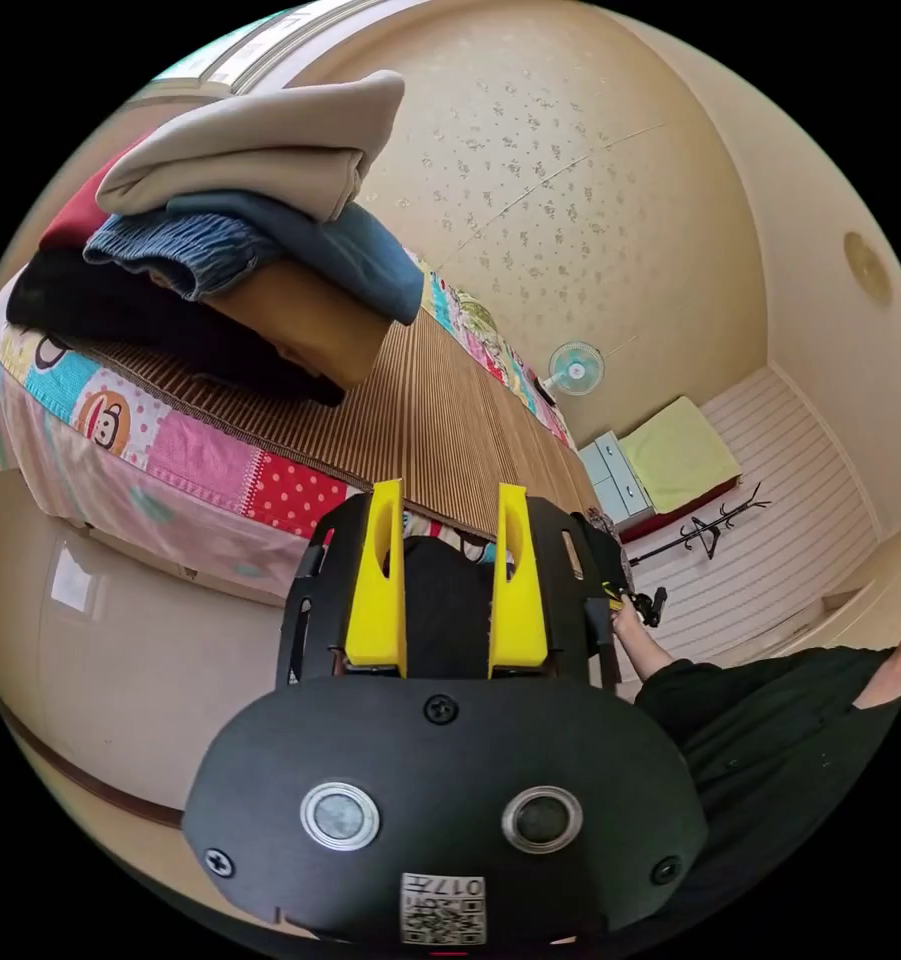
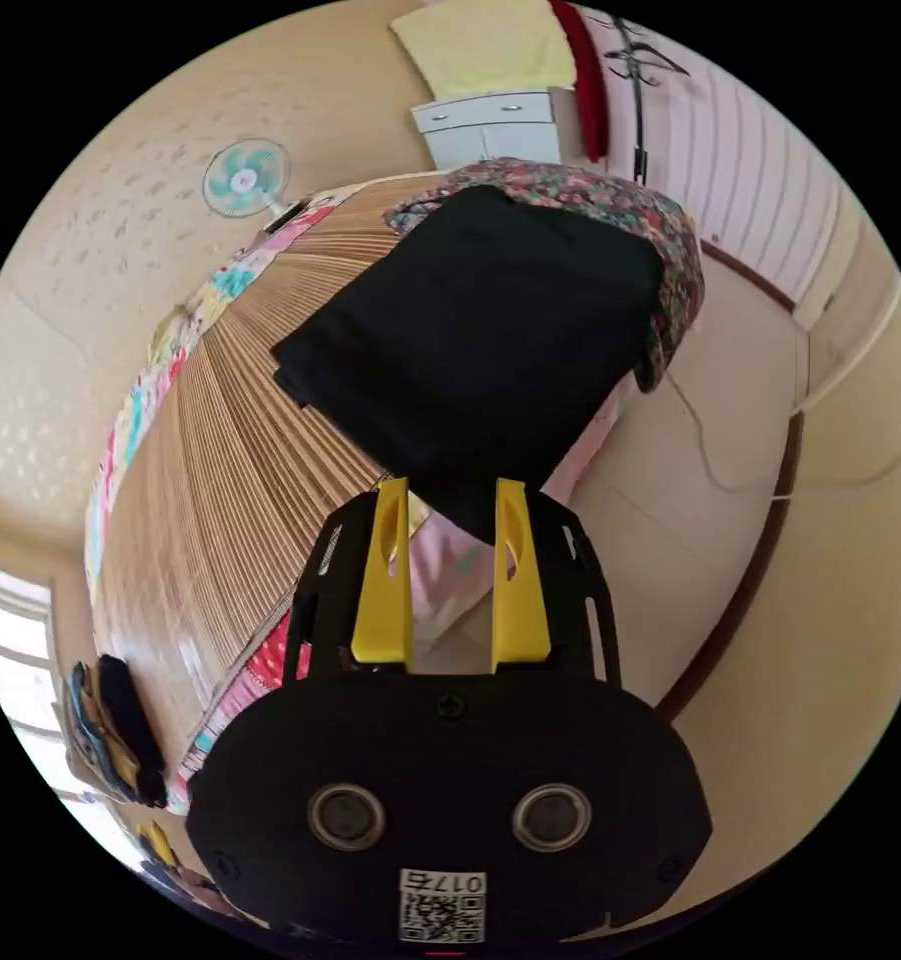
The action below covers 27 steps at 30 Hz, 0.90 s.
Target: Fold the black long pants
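The black long pants [image 2: 480,330] lie folded in a flat rectangle on the striped brown mat [image 2: 230,470] of the bed, one corner hanging over the bed's edge. My right gripper [image 2: 450,490] is open, its yellow jaws apart just in front of that overhanging corner and not pressing it. My left gripper [image 1: 450,495] is open too, held low beside the bed. Black cloth [image 1: 450,600] shows through the gap between its jaws, and the jaws do not close on it.
A stack of folded clothes [image 1: 260,220] in beige, blue, mustard, black and red sits at one end of the bed [image 1: 170,440]. A floral cloth [image 2: 620,205] lies under the pants. A fan [image 1: 575,368], white cabinet [image 1: 610,480] and coat rack [image 1: 710,525] stand by the wall. A black sleeve [image 1: 770,720] shows.
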Available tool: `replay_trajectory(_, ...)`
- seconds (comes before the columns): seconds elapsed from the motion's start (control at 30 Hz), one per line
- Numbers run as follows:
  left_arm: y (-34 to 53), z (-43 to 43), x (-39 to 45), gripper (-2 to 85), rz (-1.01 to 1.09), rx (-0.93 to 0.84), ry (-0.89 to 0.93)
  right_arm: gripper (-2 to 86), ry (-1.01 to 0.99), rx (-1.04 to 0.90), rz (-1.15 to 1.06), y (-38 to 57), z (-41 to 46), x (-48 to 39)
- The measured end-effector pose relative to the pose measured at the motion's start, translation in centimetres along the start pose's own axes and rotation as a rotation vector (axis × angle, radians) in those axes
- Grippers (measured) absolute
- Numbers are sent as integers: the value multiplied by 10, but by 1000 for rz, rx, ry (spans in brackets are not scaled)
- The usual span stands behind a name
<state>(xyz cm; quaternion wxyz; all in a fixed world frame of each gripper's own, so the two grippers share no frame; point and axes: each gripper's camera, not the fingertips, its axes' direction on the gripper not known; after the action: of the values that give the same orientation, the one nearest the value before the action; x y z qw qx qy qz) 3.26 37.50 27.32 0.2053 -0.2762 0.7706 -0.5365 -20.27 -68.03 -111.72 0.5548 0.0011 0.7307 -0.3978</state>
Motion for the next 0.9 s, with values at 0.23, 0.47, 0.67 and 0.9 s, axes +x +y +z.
replay_trajectory(0.23,4,-44,-12,133,-24,83,-51,175,-363,105,387,31,8,92)
replay_trajectory(0.47,6,-55,-29,131,-24,42,-76,73,-509,-12,360,13,30,73)
replay_trajectory(0.67,5,-80,-40,127,-15,129,-52,12,-200,208,-227,-44,-96,-94)
replay_trajectory(0.9,-2,-65,-43,127,32,94,50,4,-281,257,-1091,-32,-222,-350)
